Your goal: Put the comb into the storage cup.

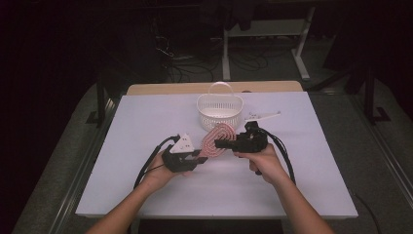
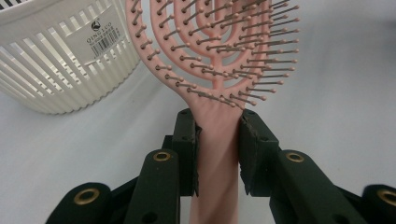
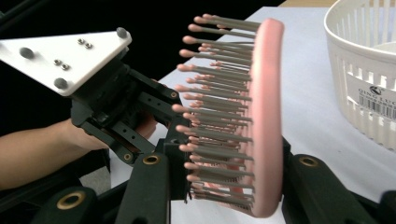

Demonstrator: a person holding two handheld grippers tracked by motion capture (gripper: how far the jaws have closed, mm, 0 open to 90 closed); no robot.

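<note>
- Nearest the person in the high view, two bare forearms come in from six o'clock onto the white rectangular surface [image 1: 146, 185].
- The left claw [image 1: 198, 155], black with a white three-cornered plate on top, sits a little toward nine o'clock of the surface's middle. Its own view shows its two black jaws clamped on the smooth pink handle, one on each side.
- The pink plastic paddle hairbrush with grey pink-tipped bristles [image 2: 219, 70] is held off the surface between the two claws. It runs from the left claw toward one o'clock, with its oval vented head farther out, close to the basket.
- The right claw [image 1: 218, 144], black with cables trailing back over the hand, lies at three o'clock of the brush and points toward nine o'clock. In its own view its jaws bracket the brush head [image 3: 243, 126], one on the bristle side and one against the smooth pink back; whether they press on it I cannot tell.
- Just beyond the brush head, toward twelve o'clock, stands the white slotted plastic basket with an arched handle [image 1: 219, 108], upright, a barcode label on its wall.
- At three o'clock of the basket lies a small white flat piece [image 1: 262, 116], too small to tell more.
</note>
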